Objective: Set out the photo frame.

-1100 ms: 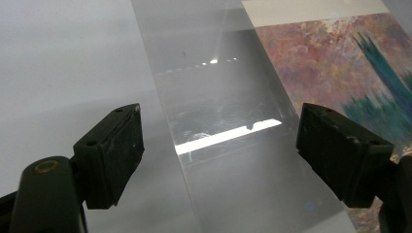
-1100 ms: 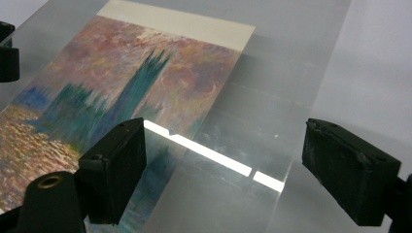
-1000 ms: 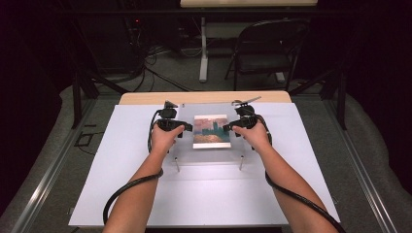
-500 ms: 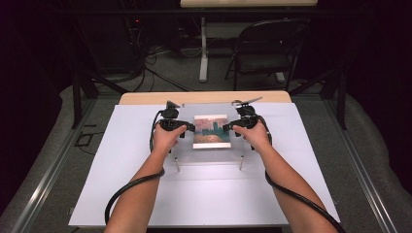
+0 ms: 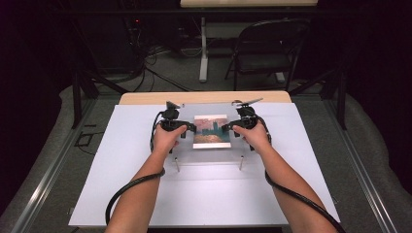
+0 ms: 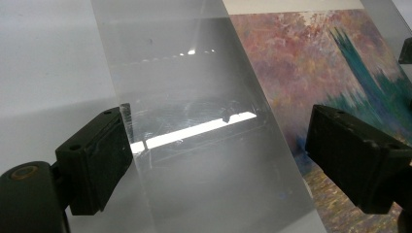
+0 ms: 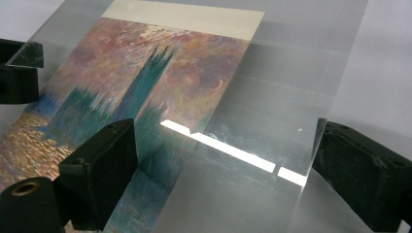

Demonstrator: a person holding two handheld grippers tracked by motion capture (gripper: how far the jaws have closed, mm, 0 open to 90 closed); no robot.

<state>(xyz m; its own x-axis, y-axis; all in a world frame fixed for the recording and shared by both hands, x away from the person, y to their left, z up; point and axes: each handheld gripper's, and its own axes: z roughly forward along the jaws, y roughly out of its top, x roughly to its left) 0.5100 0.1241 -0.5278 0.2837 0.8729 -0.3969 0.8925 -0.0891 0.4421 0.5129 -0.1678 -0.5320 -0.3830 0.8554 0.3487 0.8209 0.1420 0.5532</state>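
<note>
Change: my left tool and right tool are just opening, both released now.
Clear panel: resting mid-bench, between my tools, over picture.
Meaning: placing seems finished.

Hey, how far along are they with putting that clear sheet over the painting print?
Done: the clear acrylic sheet already lies over the painting print on the white board. In hand: the left gripper and right gripper flank its edges, jaws just opening, pads apparently off it. Left: probably backing both hands away; two standoff pins remain near the front.
</note>
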